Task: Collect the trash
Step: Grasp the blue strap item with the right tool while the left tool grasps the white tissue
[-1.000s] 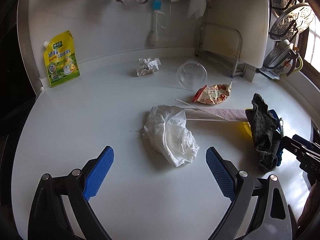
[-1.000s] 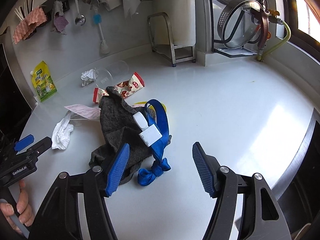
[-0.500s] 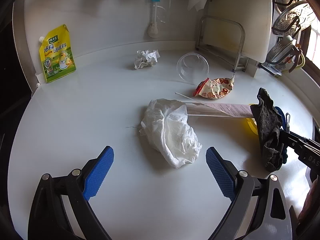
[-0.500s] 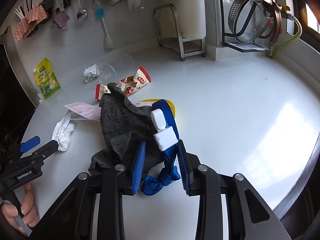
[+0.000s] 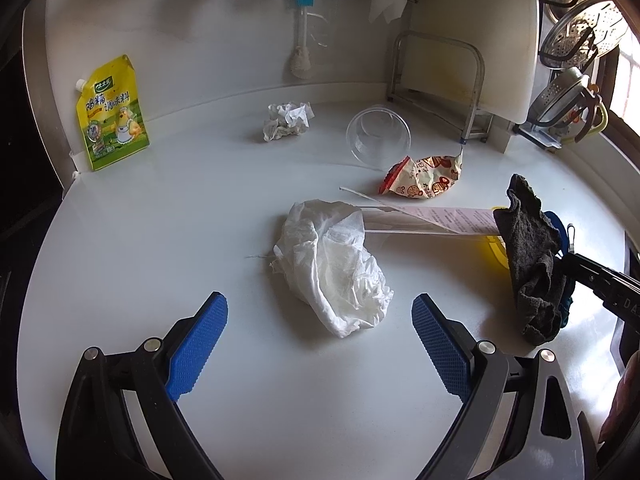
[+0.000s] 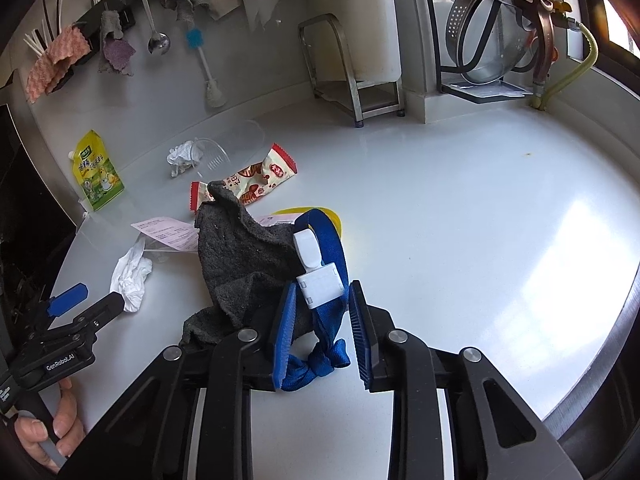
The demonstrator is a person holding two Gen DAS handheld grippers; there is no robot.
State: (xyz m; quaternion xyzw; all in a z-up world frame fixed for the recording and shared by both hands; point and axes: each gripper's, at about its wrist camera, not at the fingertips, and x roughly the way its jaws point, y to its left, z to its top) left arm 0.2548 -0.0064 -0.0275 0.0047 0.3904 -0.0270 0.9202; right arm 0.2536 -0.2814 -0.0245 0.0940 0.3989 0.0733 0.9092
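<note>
**Blue strap pinched, tissue still loose**

Blue strap with white buckle sits between the right gripper pads, which have just been closing and now press its knotted end; grey rag draped against it. Left gripper spread wide, nothing between the pads; tissue on the counter just ahead. Clear cup lies on its side, looks empty; wrapper touching it; paper ball near the wall.

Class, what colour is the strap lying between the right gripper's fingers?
Blue: the strap carries a white clip; the right wrist view shows it best.
</note>
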